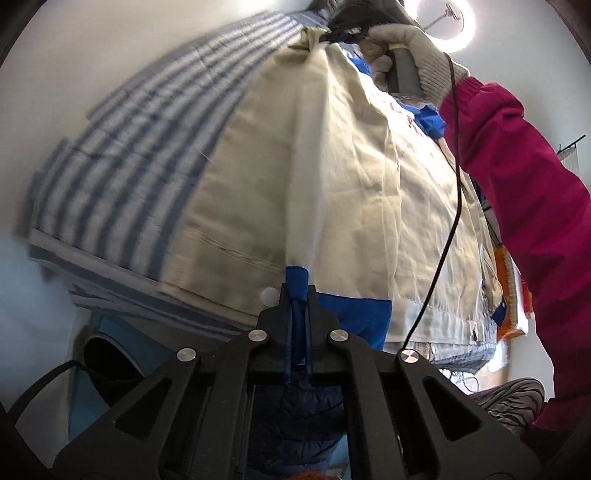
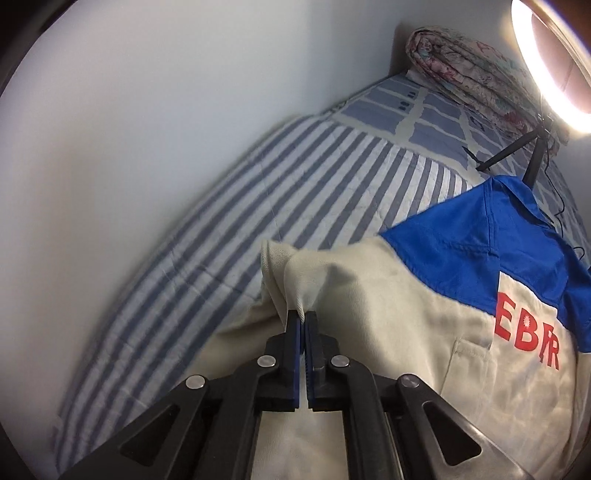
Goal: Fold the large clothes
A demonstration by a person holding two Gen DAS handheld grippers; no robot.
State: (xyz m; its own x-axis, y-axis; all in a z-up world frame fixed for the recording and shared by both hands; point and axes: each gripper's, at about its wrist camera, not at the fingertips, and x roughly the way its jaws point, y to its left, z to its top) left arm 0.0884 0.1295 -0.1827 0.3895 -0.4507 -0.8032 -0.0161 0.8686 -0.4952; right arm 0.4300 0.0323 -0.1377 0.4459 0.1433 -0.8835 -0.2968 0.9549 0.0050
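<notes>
Lying spread over a blue-and-white striped bedsheet (image 2: 258, 206), a large cream jacket (image 1: 332, 192) with blue panels takes up most of both views. In the left wrist view, the left gripper (image 1: 298, 295) has its jaws pressed together on a blue tab at the near hem of the jacket, just beside a white snap button (image 1: 268, 294). At the far end of the garment in that same view, the right gripper (image 1: 341, 35) pinches a bunched fold of cream cloth, held by a gloved hand (image 1: 402, 55) that comes out of a magenta sleeve (image 1: 524, 177); a thin black cable (image 1: 456, 177) hangs from it across the fabric. The right wrist view shows this grip from close by: the jaws sit together on a raised peak of cream cloth at the jacket's edge, the fabric tenting up from the bed. Beside it the jacket's blue collar (image 2: 491, 229) lies flat, with red letters (image 2: 528, 343) printed on the cream chest below. Farther off on the bed a folded floral quilt (image 2: 476, 70) rests against the wall, near a lit ring light (image 2: 546, 92) on a black stand.
</notes>
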